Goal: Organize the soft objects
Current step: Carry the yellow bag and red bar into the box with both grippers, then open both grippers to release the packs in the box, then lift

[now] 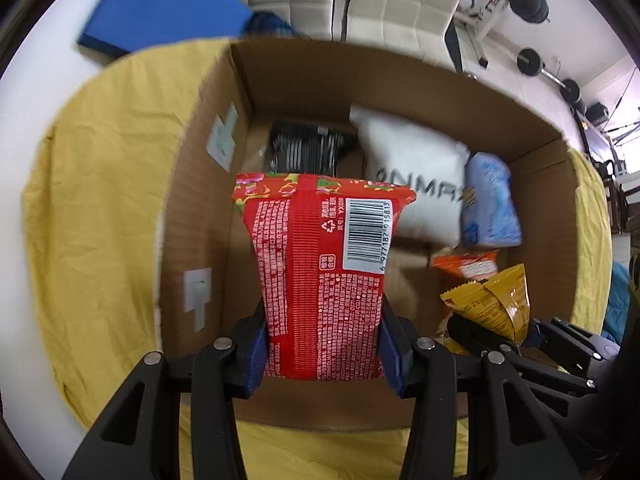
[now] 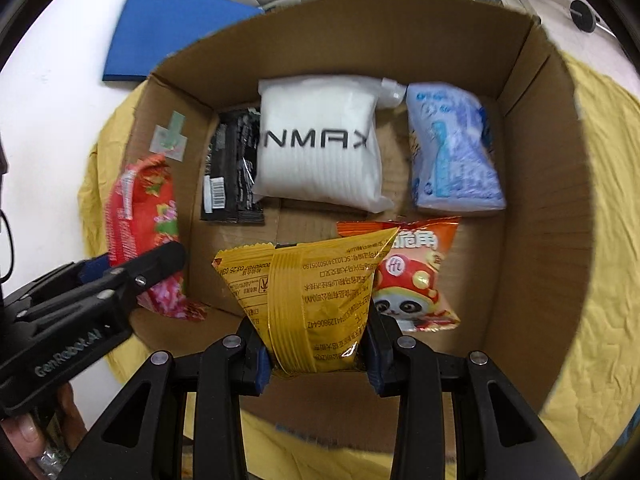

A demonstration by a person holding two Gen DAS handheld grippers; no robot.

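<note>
Left gripper (image 1: 322, 344) jaws clamped red printed snack packet (image 1: 320, 276) over open brown cardboard box (image 2: 532, 160); right gripper (image 2: 318, 346) jaws clamped yellow foil snack packet (image 2: 312, 300) inside box, both poised for dropping among packets there.

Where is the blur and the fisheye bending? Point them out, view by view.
Left wrist view: white pack and blue pack smeared, cardboard box rim bowed. Right wrist view: sharper, box walls curved, dark corners.
</note>
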